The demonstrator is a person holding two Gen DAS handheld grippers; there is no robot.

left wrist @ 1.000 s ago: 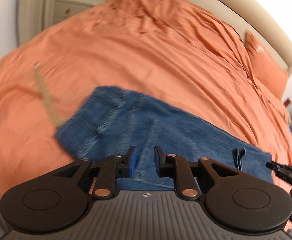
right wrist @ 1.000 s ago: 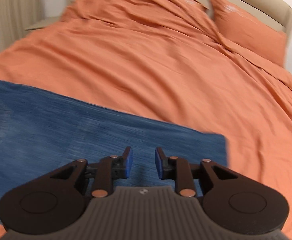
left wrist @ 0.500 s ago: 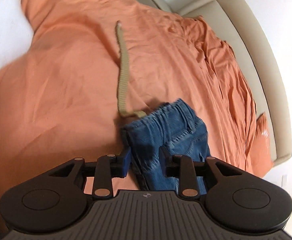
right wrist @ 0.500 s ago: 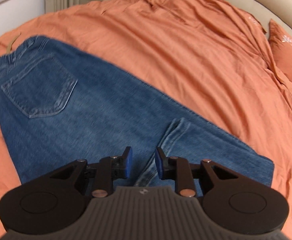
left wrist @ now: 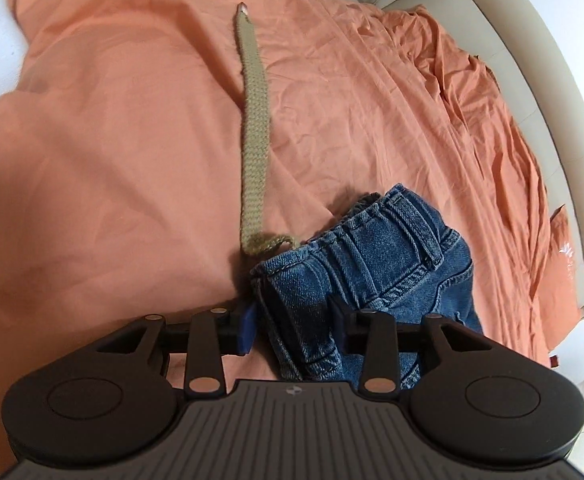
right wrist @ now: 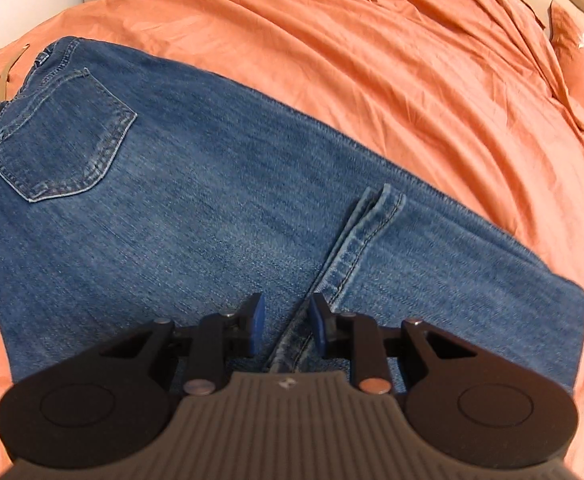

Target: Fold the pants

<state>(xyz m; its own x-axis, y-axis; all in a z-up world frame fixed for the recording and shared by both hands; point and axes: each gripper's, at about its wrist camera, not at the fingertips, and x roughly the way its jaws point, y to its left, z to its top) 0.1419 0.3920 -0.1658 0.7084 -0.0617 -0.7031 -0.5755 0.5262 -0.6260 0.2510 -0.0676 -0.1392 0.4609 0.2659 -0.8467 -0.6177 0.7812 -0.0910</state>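
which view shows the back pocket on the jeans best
The right wrist view: the back pocket lies flat and fully visible there, stitching clear, on the jeans. The left wrist view shows only the bunched waistband end, no pocket outline.

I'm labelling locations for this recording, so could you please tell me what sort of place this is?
Most likely a bedroom: the blue denim jeans lie on a bed with a rumpled orange cotton cover, a matching orange pillow and a curved beige padded headboard.
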